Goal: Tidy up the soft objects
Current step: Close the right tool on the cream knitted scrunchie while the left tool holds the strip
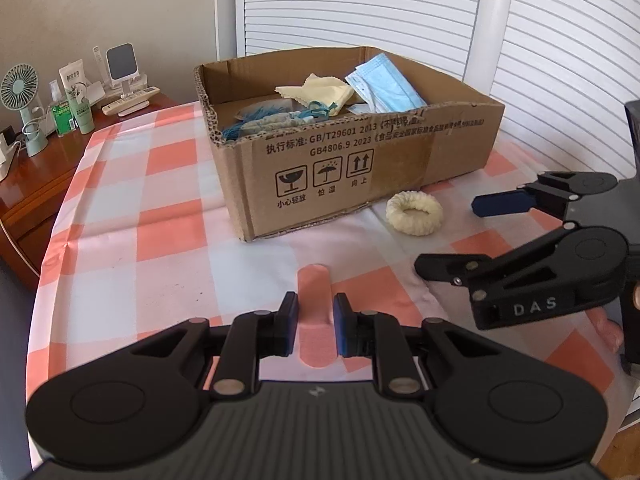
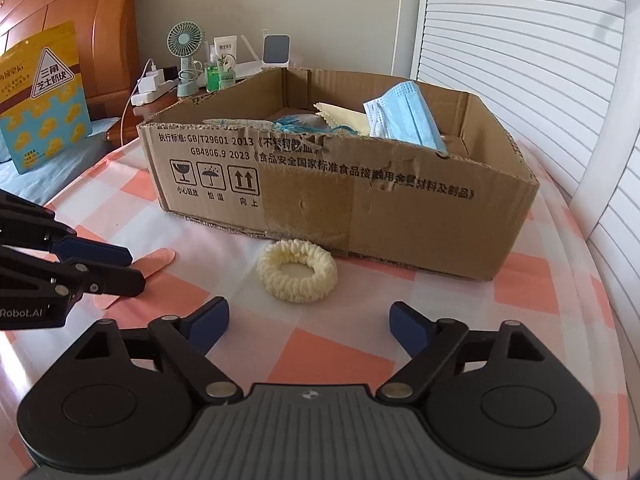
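A pink adhesive bandage (image 1: 314, 320) lies flat on the checked cloth; my left gripper (image 1: 316, 320) straddles it with its jaws narrowly apart, not clamped. The bandage (image 2: 158, 260) shows partly behind the left gripper (image 2: 138, 268) in the right wrist view. A cream scrunchie (image 2: 298, 276) lies in front of the cardboard box (image 2: 400, 216); my right gripper (image 2: 308, 324) is open just short of it. The scrunchie (image 1: 414, 214) and right gripper (image 1: 444, 236) also show in the left wrist view. The box (image 1: 400, 152) holds blue masks (image 1: 384, 84), a yellow cloth (image 1: 316, 94) and a tasselled item (image 1: 264, 122).
A wooden nightstand (image 1: 40, 176) at the left carries a small fan (image 1: 20, 92), bottles, a remote and a charger. A yellow snack bag (image 2: 44, 96) stands on the far left. White louvred doors (image 2: 540, 60) are behind the box.
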